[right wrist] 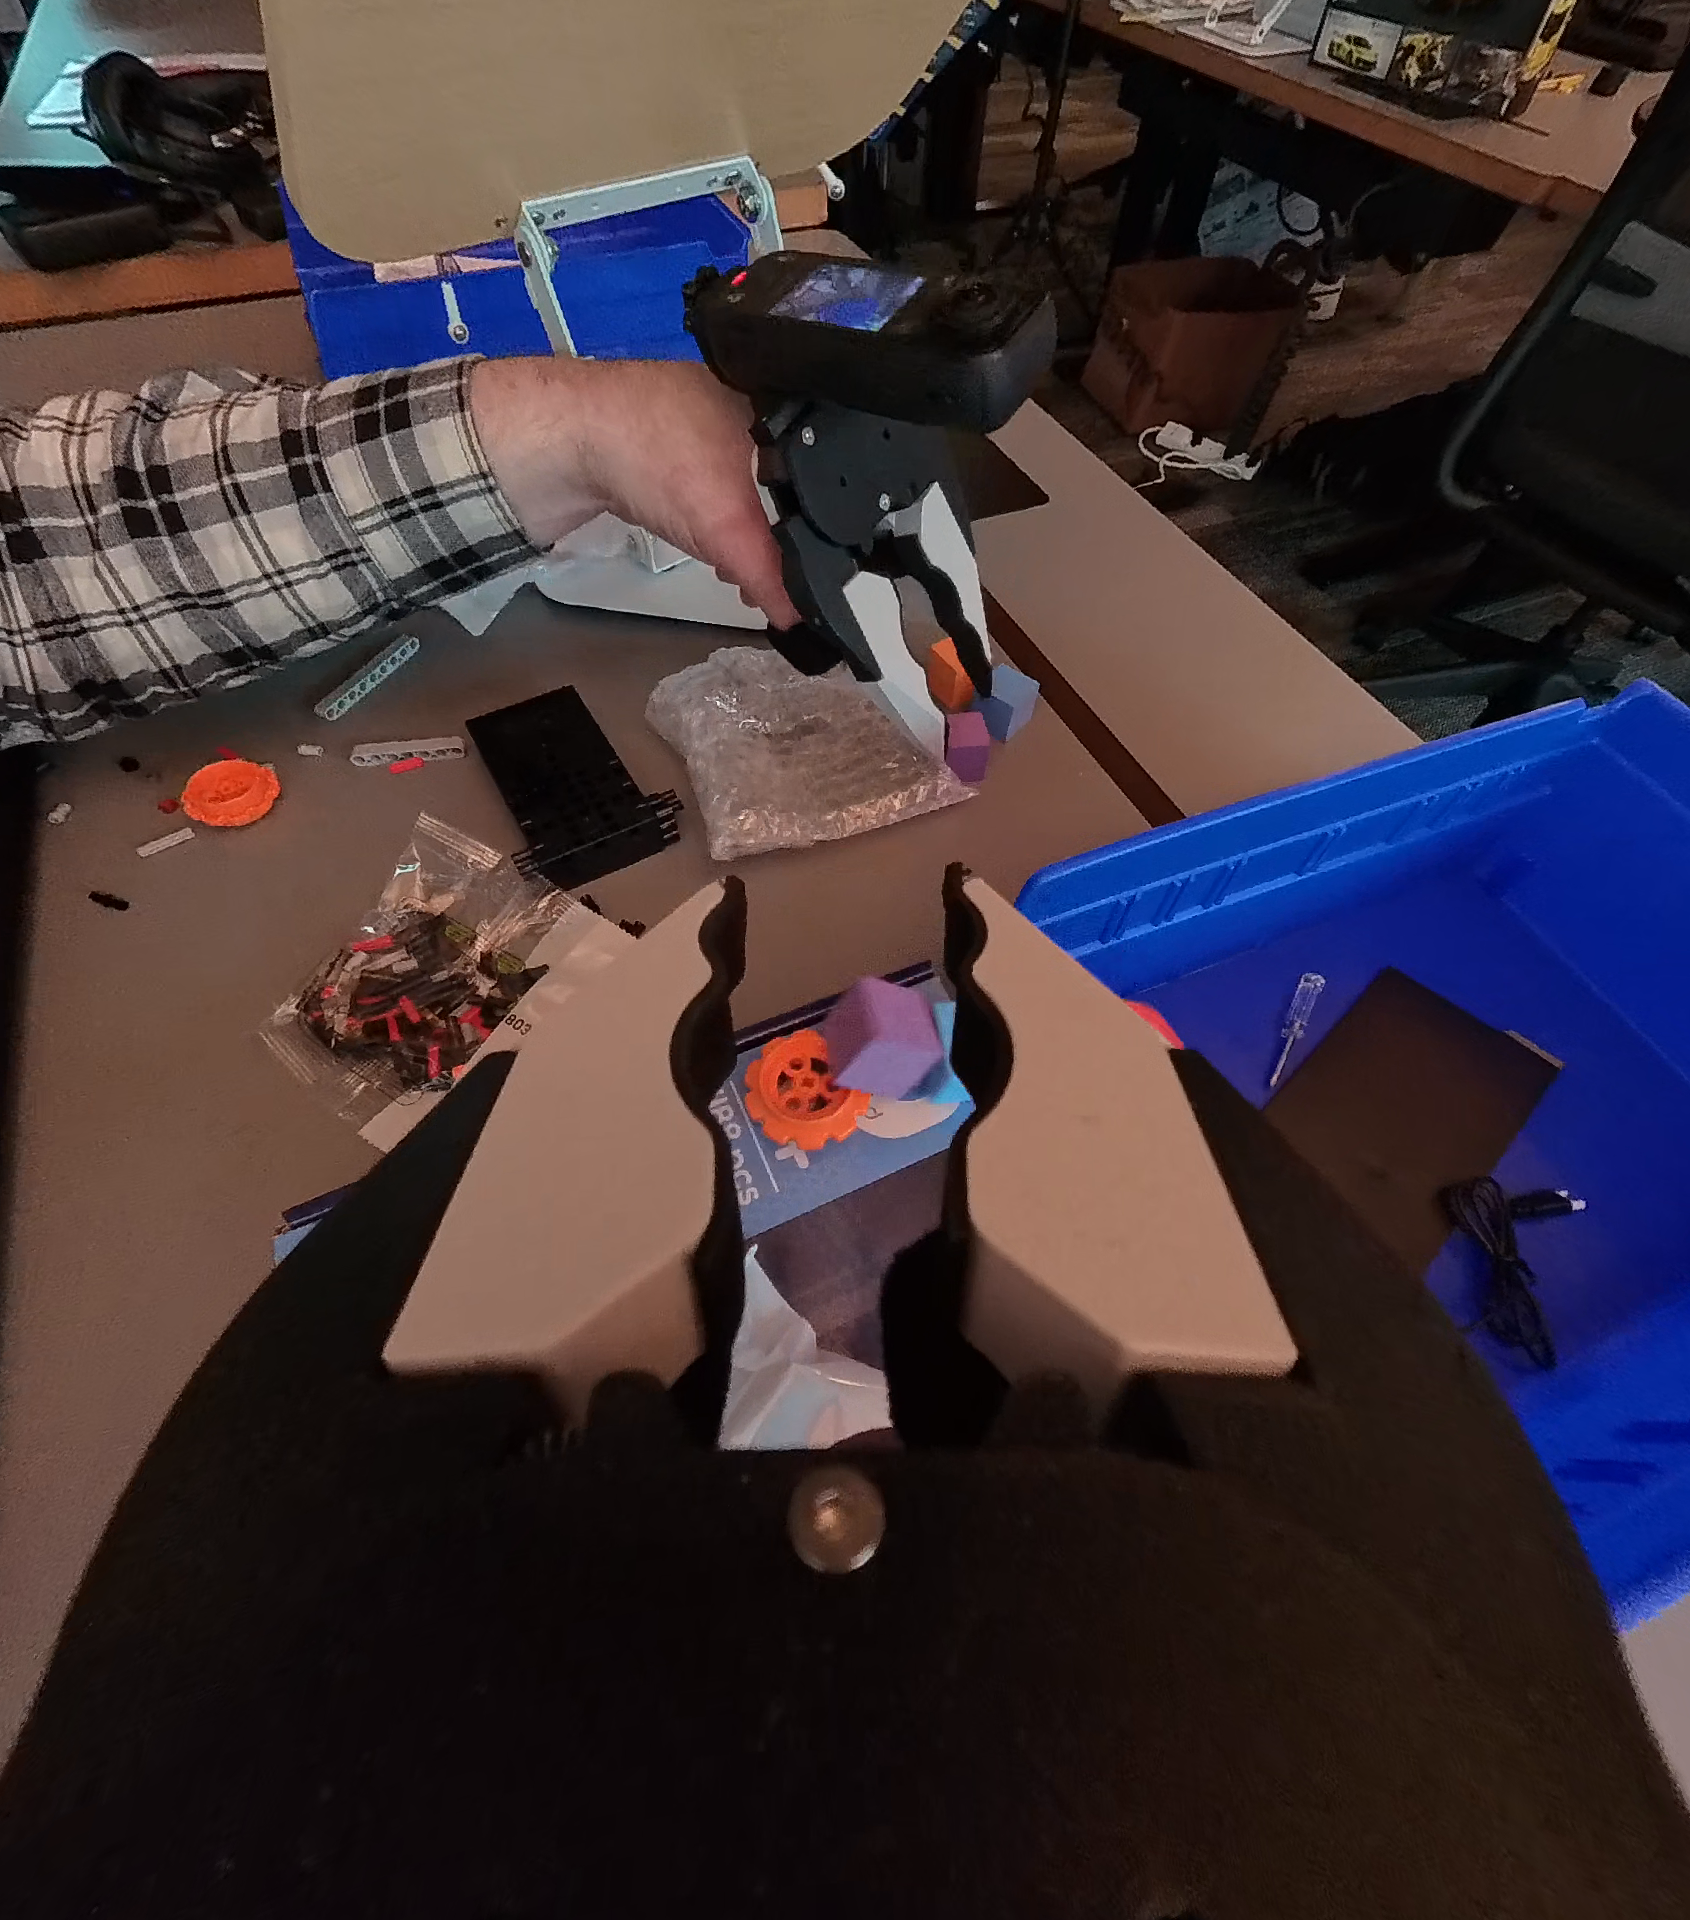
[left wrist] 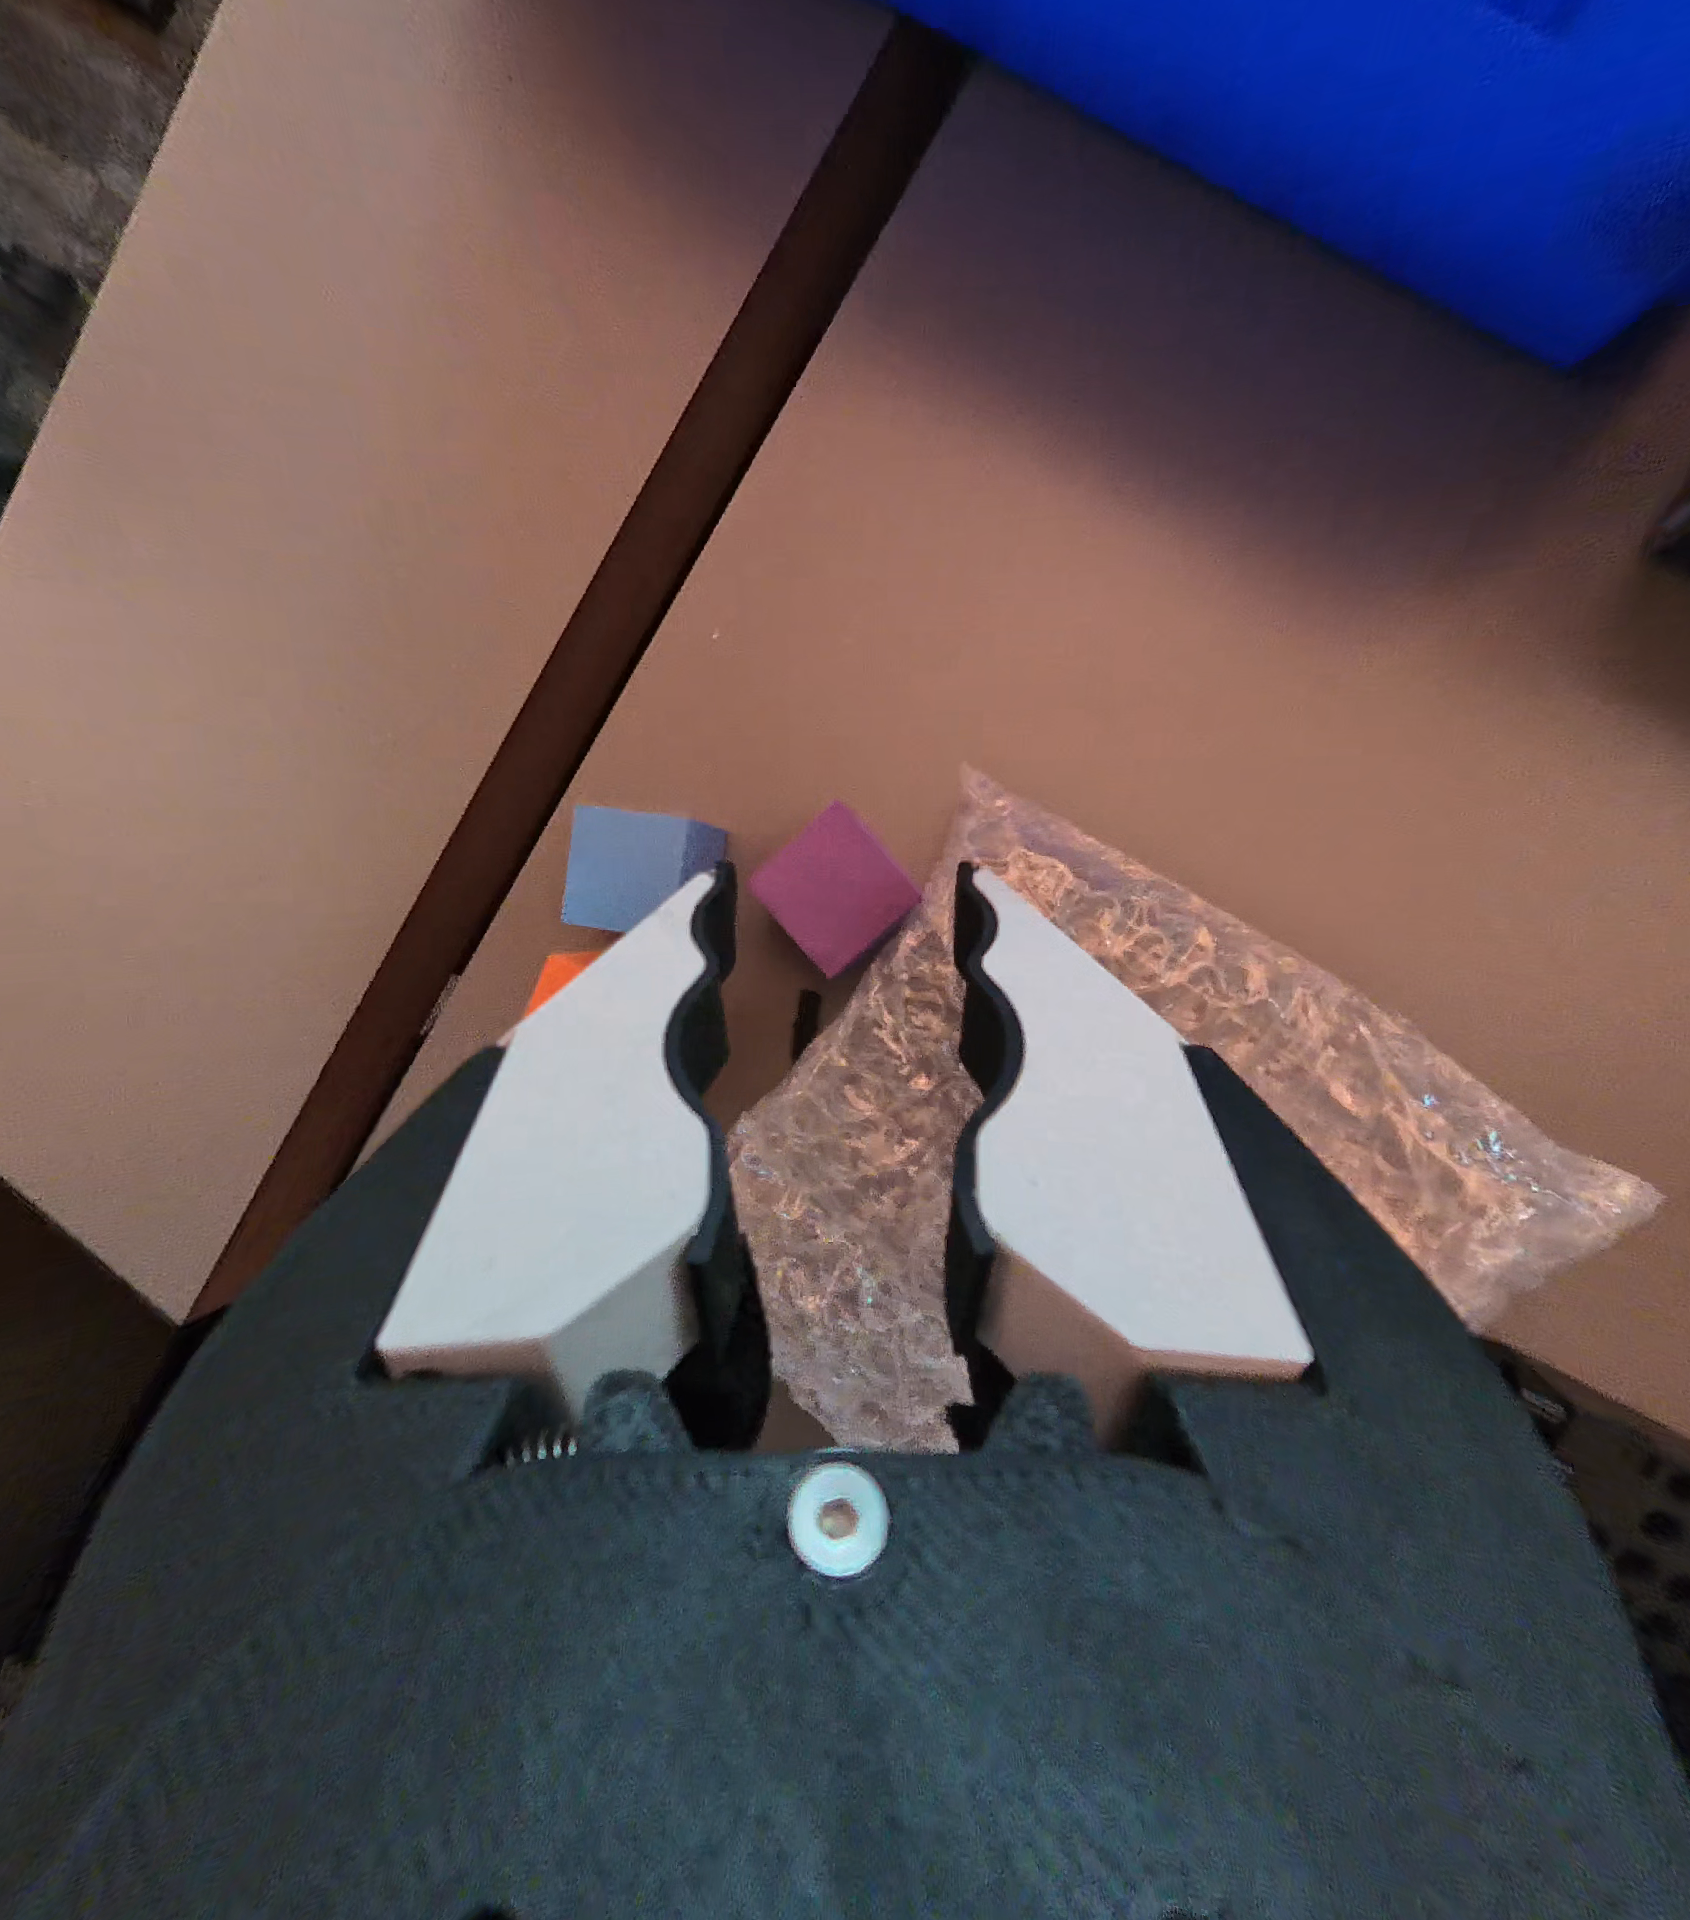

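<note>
1. Left wrist view: we see the left gripper (left wrist: 836,894) low over the tan table (left wrist: 1236,623), its jaws apart with nothing between them
2. Just ahead of its tips sits a magenta cube (left wrist: 833,885); a blue-grey cube (left wrist: 628,871) lies beside the left finger, and an orange cube (left wrist: 560,977) shows only as a corner behind that finger
3. A bubble-wrap bag (left wrist: 1236,1039) lies under and to the right of the jaws, touching the magenta cube's edge
4. Right wrist view: the right gripper (right wrist: 846,894) hangs above the table, jaws apart, gripping nothing
5. Seen through its gap, a purple cube (right wrist: 882,1034) and an orange gear (right wrist: 799,1086) rest on a blue booklet (right wrist: 851,1164)
6. To its right stands a blue bin (right wrist: 1443,831) with a screwdriver (right wrist: 1298,1023) and a black cable (right wrist: 1506,1268) inside
7. Farther off, a hand (right wrist: 633,468) in a plaid sleeve (right wrist: 176,540) holds the other gripper by the three cubes; a black perforated plate (right wrist: 571,790), a bag of small parts (right wrist: 425,987) and a second orange gear (right wrist: 230,795) lie nearby
</note>
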Demonstrator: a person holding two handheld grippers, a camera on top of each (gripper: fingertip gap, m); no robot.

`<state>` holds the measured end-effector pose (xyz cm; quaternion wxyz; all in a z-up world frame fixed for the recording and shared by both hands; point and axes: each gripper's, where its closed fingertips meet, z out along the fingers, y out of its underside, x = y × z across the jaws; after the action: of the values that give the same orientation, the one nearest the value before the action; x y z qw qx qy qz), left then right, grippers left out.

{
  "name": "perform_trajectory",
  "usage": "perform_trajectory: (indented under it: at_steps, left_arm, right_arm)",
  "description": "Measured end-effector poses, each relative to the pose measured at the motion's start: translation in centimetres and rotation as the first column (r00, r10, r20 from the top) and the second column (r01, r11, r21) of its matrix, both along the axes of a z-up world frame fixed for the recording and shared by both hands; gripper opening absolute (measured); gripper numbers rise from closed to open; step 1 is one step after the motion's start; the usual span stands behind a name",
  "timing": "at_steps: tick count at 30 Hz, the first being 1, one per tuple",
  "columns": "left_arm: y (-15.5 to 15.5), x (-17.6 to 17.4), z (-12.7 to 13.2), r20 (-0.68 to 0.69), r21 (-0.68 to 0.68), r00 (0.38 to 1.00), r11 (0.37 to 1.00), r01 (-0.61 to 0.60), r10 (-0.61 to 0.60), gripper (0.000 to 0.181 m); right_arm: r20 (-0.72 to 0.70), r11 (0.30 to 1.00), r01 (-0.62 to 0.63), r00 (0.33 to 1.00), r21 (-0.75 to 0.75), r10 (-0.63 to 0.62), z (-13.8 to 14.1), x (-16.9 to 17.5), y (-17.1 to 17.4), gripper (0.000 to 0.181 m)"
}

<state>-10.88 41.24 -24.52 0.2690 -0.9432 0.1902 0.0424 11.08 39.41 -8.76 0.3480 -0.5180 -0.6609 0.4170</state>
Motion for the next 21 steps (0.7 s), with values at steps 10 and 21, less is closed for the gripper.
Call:
perform_trajectory:
  at_steps: [10,21]
  left_arm:
    - [-0.1,-0.3,-0.7,-0.059,-0.010,0.998,1.000,-0.022,0.022,0.028]
    - [-0.7,0.7,0.2,-0.060,0.008,0.998,1.000,0.029,-0.029,0.037]
  right_arm:
    - [-0.011,0.998,0.055,0.998,-0.011,-0.056,0.5,0.7,1.4,0.035]
    - [-0.017,0.971,0.233,0.972,-0.049,-0.234,0.7,2.9,6.1,0.038]
